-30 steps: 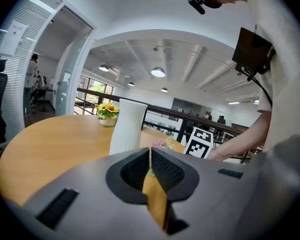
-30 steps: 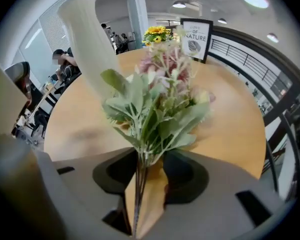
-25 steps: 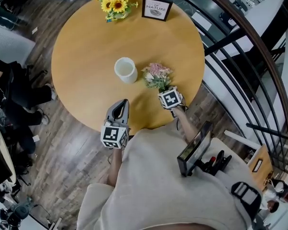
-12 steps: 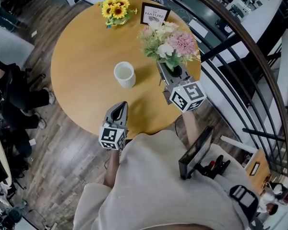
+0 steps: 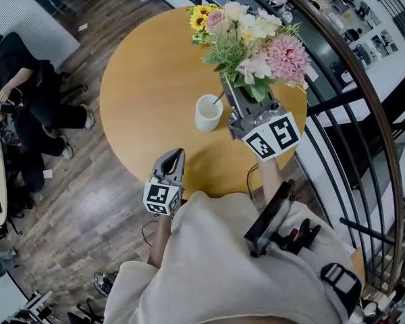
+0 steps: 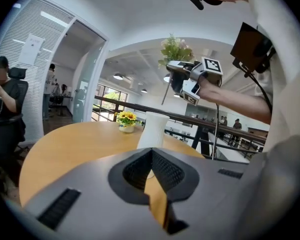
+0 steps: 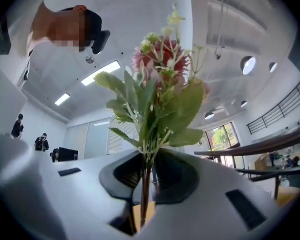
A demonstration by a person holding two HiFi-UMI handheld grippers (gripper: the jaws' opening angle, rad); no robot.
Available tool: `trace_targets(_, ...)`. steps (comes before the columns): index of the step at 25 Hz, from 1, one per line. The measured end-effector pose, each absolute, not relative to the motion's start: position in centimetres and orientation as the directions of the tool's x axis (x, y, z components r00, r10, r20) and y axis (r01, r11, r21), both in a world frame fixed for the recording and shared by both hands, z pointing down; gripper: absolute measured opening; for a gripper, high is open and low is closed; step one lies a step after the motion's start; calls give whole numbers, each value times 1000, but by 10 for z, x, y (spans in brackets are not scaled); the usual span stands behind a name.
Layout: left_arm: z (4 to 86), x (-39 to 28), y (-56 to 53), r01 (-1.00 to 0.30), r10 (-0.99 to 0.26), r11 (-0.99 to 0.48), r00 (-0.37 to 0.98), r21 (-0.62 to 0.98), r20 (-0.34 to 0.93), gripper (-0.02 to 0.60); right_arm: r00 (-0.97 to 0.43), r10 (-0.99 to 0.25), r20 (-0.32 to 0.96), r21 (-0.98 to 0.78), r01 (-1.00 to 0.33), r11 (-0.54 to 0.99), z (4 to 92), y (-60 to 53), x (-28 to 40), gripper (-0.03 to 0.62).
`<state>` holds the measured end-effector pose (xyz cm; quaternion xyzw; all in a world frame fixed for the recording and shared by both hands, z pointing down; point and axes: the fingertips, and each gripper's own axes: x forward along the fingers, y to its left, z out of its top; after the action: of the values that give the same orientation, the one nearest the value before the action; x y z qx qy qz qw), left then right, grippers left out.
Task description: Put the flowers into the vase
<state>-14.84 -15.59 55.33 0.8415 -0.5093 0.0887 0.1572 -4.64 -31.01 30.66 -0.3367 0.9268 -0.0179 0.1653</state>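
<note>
- A round wooden counter (image 5: pixel 148 93) fills the upper middle of the head view.
- A small bunch of sunflowers (image 5: pixel 200 17) stands at its far edge, top centre. In the left gripper view they sit in a pale pot (image 6: pixel 126 128).
- A dark curved railing (image 5: pixel 374 117) sweeps down the right side.
- A person in dark clothes (image 5: pixel 30 90) sits at upper left, on the wood-plank floor (image 5: pixel 101 201).
</note>
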Motion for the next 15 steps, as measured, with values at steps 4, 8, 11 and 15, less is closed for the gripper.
trace_targets(4,554,-169,-158,-904,-846,-389,427,178,319,6,-740,-632,-232,-138,-618,774,345,-318,-70,55)
trace_targets(8,557,-173,-159,-909,-846,-372,416,189,335,6,-743,-648,-166,-157,-629,761,392,-312,-71,55)
trace_targets(11,558,-170,-162,-904,-839,-384,426,187,338,6,-736,-668,-111,-133,-655,743,417,-306,-69,58)
trace_targets(15,562,-168,-171,-899,-832,-391,438,199,340,6,-717,-696,-34,-100,-690,716,441,-307,-76,89)
